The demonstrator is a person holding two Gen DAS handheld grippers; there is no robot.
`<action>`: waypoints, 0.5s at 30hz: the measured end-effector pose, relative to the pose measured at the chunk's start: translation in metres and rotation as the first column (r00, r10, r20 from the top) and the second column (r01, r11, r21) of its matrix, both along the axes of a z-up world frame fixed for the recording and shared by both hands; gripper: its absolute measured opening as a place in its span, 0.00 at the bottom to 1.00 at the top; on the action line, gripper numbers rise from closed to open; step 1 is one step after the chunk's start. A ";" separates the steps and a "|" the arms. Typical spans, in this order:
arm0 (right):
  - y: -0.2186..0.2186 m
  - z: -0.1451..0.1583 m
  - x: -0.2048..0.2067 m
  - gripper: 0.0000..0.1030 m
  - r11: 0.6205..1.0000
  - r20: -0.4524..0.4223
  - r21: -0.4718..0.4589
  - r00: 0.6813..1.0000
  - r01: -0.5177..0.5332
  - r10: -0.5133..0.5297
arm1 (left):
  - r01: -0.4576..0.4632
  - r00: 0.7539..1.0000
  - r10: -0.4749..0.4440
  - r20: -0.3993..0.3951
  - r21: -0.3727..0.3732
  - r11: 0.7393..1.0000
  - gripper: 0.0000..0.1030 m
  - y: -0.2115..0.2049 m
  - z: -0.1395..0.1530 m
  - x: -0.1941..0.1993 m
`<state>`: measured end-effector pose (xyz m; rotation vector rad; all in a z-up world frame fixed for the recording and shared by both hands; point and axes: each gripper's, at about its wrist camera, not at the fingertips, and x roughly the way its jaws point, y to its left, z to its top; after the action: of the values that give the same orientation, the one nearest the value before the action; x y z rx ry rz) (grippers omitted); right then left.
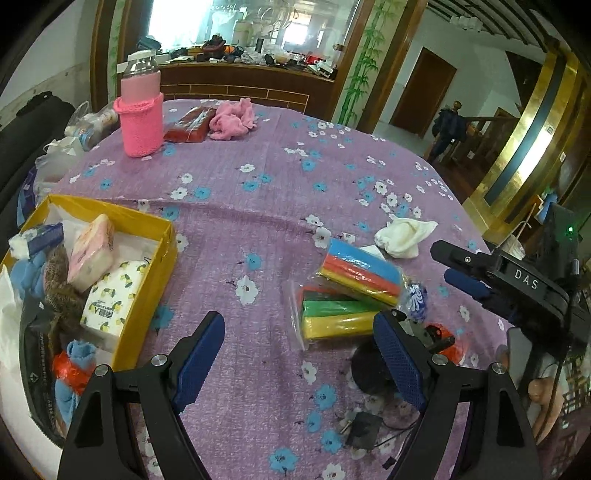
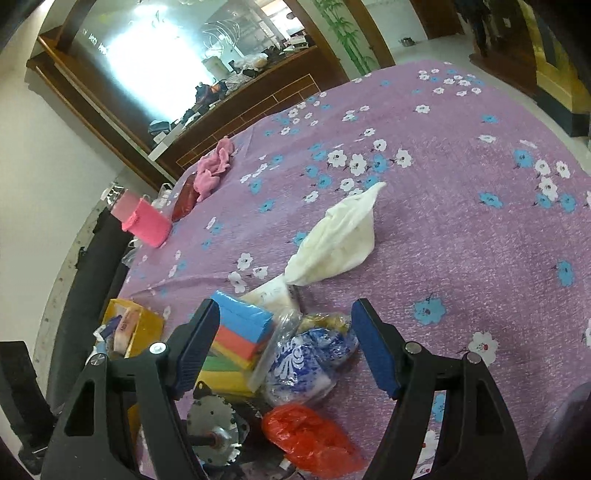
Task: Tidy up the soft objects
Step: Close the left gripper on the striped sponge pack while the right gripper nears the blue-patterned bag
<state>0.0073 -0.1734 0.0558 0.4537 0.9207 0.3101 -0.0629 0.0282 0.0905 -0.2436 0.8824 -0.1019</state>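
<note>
Ahead, sponge stack [image 2: 240,336] just beyond the right gripper [image 2: 284,347], jaws apart, empty.

Purple floral tablecloth [image 1: 280,199], cluttered wood sideboard [image 1: 243,79] w/ bright mirror [image 1: 229,22], white walls.

The left tool [image 1: 299,350] has black, triangular-cutout arms tipped with blue, finely dimpled pads [image 1: 201,356] and round silver screws at the joints. The right tool [image 2: 284,343] is built alike: black frame, blue textured pads [image 2: 373,350], silver screws. Seen from the left camera, its black body bears white "DAS" lettering.
</note>
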 end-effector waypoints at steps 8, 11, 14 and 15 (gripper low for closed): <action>-0.003 0.003 -0.002 0.72 0.998 0.016 -0.051 0.999 0.034 -0.033 | 0.032 0.999 -0.031 -0.015 0.012 0.999 0.80 -0.012 0.004 0.024; -0.009 0.003 -0.002 0.72 0.997 0.016 -0.051 0.998 0.058 -0.057 | 0.055 0.998 -0.055 -0.007 0.045 0.997 0.80 -0.022 0.008 0.038; -0.017 0.001 -0.001 0.72 0.995 0.011 -0.034 0.996 0.089 -0.089 | 0.085 0.996 -0.085 -0.008 0.054 0.995 0.80 -0.034 0.010 0.053; -0.019 0.001 -0.001 0.72 0.995 0.008 -0.032 0.995 0.099 -0.099 | 0.094 0.996 -0.093 -0.010 0.065 0.993 0.80 -0.038 0.009 0.058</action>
<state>0.0068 -0.1928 0.0565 0.4665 0.8926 0.2062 -0.0047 -0.0094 0.0996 -0.1417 0.9023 -0.1594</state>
